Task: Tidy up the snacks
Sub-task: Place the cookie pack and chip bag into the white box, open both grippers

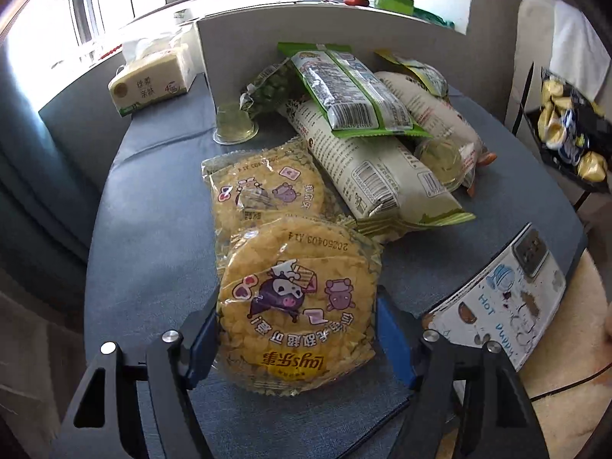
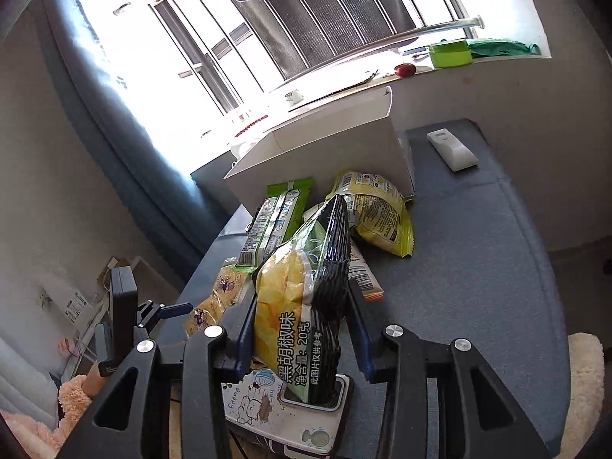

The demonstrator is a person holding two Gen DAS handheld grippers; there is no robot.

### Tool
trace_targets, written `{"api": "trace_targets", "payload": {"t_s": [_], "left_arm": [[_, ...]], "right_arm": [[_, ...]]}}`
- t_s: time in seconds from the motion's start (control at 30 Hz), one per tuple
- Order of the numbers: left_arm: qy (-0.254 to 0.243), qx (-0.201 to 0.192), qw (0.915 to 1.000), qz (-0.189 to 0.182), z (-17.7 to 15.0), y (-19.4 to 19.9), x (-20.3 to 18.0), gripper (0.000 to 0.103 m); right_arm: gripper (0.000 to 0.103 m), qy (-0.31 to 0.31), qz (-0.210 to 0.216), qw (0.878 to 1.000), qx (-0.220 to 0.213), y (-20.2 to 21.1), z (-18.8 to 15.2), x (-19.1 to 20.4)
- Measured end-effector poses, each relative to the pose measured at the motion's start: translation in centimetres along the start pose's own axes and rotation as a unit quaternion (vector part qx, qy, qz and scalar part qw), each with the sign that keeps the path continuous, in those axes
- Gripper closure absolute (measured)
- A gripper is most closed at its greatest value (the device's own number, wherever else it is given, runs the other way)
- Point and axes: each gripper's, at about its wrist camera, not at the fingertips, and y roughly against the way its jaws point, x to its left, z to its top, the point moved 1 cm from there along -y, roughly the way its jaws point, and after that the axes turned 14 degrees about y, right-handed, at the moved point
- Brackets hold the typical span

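In the left wrist view my left gripper [image 1: 296, 329] is shut on a round yellow Lay's cracker pack [image 1: 298, 306] printed with cartoon figures, low over the blue table [image 1: 153, 229]. A second like pack [image 1: 264, 187] lies just behind it. Beyond sits a pile: two long white packs [image 1: 367, 168], a green-edged pack [image 1: 344, 91], a bag of green peas [image 1: 271, 88] and jelly cups [image 1: 235, 128]. In the right wrist view my right gripper [image 2: 302, 329] is shut on a black and yellow chip bag [image 2: 302, 298], held above the table. A white box [image 2: 325, 153] stands behind the pile.
A tissue pack [image 1: 153, 80] lies at the table's far left. A phone with a cartoon case [image 1: 505, 294] lies at the near right edge. A white remote [image 2: 451, 149] lies at the far right. A dark rack of wrapped snacks [image 1: 570, 134] stands off to the right.
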Motion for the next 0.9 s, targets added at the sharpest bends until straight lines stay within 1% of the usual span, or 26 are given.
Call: {"api": "trace_targets", "payload": {"t_s": [0.07, 0.17, 0.27, 0.37, 0.43, 0.5, 0.53, 0.6, 0.63, 0.67, 0.7, 0.77, 0.87, 0.9], "left_arm": [[0.022, -0.015, 0.9996, 0.007, 0.0, 0.8, 0.8, 0.026], [0.046, -0.046, 0.9976, -0.023, 0.2, 3.3, 1.6, 0.026], [0.073, -0.082, 0.9924, -0.055, 1.7, 5.8, 2.2, 0.026], [0.094, -0.118, 0.9831, -0.104, 4.4, 7.7, 2.1, 0.026], [0.098, -0.140, 0.9779, -0.119, 7.0, 8.4, 1.6, 0.026], [0.104, -0.165, 0.9720, -0.132, 10.2, 8.5, 1.1, 0.026], [0.108, -0.171, 0.9694, -0.139, 11.8, 8.4, 0.9, 0.026], [0.126, -0.176, 0.9640, -0.155, 15.5, 7.7, 0.6, 0.026], [0.128, -0.176, 0.9625, -0.162, 17.3, 7.2, 0.3, 0.026], [0.129, -0.177, 0.9623, -0.161, 19.2, 6.5, -0.1, 0.026], [0.132, -0.176, 0.9634, -0.153, 21.0, 5.7, -0.4, 0.026], [0.131, -0.165, 0.9690, -0.129, 24.3, 3.8, -1.3, 0.026], [0.136, -0.137, 0.9727, -0.128, 27.8, 0.8, -2.2, 0.026], [0.137, -0.129, 0.9749, -0.118, 28.6, -0.1, -2.5, 0.026]], "right_arm": [[0.057, 0.001, 0.001, 1.000, 0.002, 0.0, -0.1, 0.0], [0.057, -0.001, 0.005, 1.000, -0.001, -0.1, -0.1, -0.2], [0.057, -0.009, 0.014, 1.000, -0.005, -0.5, 0.4, -0.7], [0.057, -0.020, 0.028, 0.999, -0.014, -1.2, 1.7, -1.4], [0.057, -0.020, 0.033, 0.999, -0.022, -2.0, 3.3, -2.0], [0.057, -0.010, 0.032, 0.999, -0.029, -2.7, 5.5, -2.4], [0.057, -0.006, 0.030, 0.999, -0.034, -3.2, 6.8, -2.6], [0.057, -0.010, 0.032, 0.999, -0.037, -4.3, 9.5, -3.5], [0.057, -0.018, 0.036, 0.998, -0.040, -5.0, 10.9, -4.1], [0.057, -0.025, 0.039, 0.998, -0.040, -5.7, 12.3, -4.6], [0.057, -0.031, 0.042, 0.998, -0.040, -6.4, 13.7, -5.1], [0.057, -0.035, 0.033, 0.998, -0.046, -7.7, 16.5, -6.1], [0.057, -0.046, 0.027, 0.998, -0.038, -9.8, 19.7, -7.5], [0.057, -0.047, 0.026, 0.998, -0.030, -10.6, 20.6, -7.8]]}}
